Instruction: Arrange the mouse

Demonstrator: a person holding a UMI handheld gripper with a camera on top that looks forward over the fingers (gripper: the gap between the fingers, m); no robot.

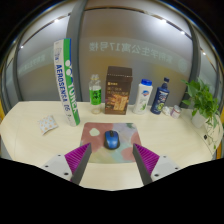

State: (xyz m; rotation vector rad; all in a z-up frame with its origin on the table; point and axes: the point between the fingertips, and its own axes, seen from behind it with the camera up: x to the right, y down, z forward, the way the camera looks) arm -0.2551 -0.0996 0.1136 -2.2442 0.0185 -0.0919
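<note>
A blue computer mouse lies on a camouflage-patterned mouse mat on the pale table. My gripper is open and empty, its two fingers with magenta pads spread wide. The mouse sits just ahead of the fingertips, centred between their lines, apart from both pads.
Behind the mat stand a brown box, a green bottle, a white bottle with a blue label and a dark blue bottle. A tall white-and-green tube stands at the left, a small packet lies near it, and a plant stands at the right.
</note>
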